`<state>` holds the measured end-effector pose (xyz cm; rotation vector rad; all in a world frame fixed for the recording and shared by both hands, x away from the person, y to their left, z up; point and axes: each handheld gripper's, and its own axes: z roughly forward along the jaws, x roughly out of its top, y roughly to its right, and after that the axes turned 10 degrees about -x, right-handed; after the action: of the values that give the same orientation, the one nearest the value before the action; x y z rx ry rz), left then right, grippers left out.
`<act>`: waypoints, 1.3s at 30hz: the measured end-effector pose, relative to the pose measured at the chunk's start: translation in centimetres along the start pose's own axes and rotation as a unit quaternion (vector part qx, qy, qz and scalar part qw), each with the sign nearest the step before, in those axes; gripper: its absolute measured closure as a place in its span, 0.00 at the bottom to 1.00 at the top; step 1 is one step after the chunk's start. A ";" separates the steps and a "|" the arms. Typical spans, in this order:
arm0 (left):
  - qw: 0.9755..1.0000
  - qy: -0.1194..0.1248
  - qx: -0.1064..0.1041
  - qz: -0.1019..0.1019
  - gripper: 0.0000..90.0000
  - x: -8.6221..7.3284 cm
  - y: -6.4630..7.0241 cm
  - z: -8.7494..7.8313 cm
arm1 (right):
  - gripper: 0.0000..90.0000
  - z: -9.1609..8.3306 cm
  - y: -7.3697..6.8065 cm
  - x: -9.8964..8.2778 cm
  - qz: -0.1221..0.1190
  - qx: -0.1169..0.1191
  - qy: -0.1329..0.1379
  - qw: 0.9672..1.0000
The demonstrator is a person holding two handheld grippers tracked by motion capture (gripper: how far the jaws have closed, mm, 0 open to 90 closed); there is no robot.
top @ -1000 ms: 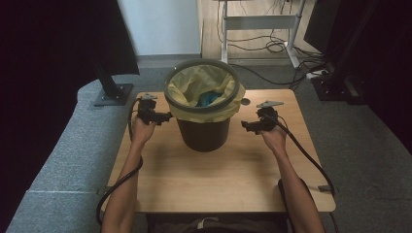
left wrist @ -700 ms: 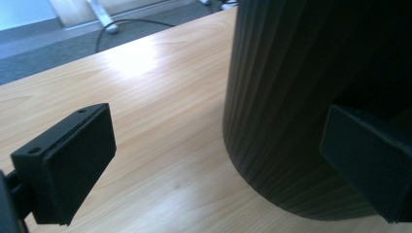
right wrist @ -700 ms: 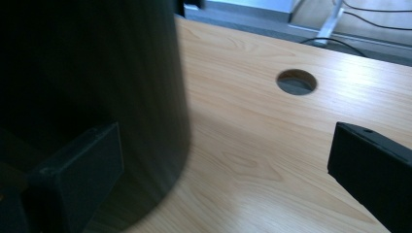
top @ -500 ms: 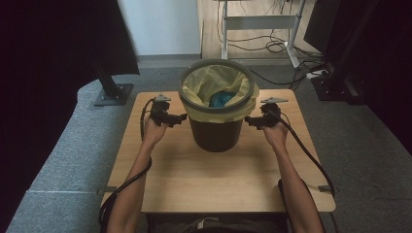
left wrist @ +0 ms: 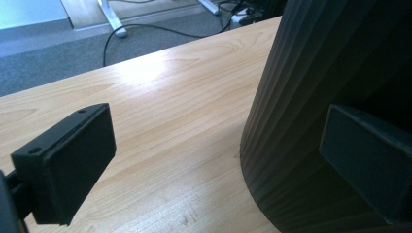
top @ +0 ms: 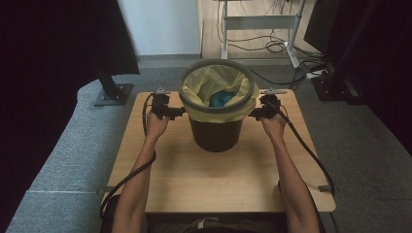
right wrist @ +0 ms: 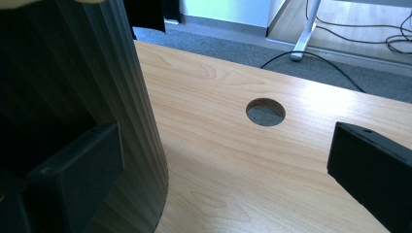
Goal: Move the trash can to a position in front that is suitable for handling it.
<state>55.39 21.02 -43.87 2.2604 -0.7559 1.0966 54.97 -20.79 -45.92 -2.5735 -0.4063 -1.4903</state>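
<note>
I keep my left gripper [top: 176, 112] and right gripper [top: 253, 114] released on either side of the black ribbed plastic bin [top: 216, 133] with its yellow liner bag [top: 206, 80], standing mid-surface on the light wooden surface [top: 194, 174], so that its wall sits between my spread fingers [left wrist: 68, 165].

Upright black ribbed bin [top: 216, 133], yellow-lined, mid-table.

Blue item [top: 221, 99] in bin liner [top: 209, 80] unidentifiable
</note>
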 end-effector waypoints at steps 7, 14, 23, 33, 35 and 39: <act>1.000 -0.001 -0.012 0.003 0.00 -0.6 0.6 -0.5 | 0.00 -0.7 0.0 -0.8 0.011 0.012 0.002 1.000; 1.000 -0.005 -0.014 0.021 0.00 -1.2 1.7 -1.5 | 0.00 -2.0 -0.4 -1.3 -0.005 0.011 0.005 1.000; 0.999 -0.009 -0.021 0.038 0.00 -2.7 3.2 -3.2 | 0.00 -3.8 -1.2 -1.9 -0.035 0.020 0.004 0.999; 0.998 -0.006 -0.024 0.049 0.00 -4.6 4.9 -5.4 | 0.00 -6.4 -2.5 -3.3 -0.053 0.039 0.007 0.998; 0.998 -0.006 -0.024 0.052 0.00 -5.0 5.3 -5.8 | 0.00 -6.9 -2.8 -3.6 -0.058 0.040 0.008 0.998; 0.998 -0.007 -0.026 0.054 0.00 -5.7 6.0 -6.6 | 0.00 -7.9 -3.3 -4.2 -0.062 0.048 0.010 0.997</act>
<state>44.87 22.54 -43.72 2.2076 -0.9117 1.0992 45.49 -20.31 -45.64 -2.4977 -0.6288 -1.4950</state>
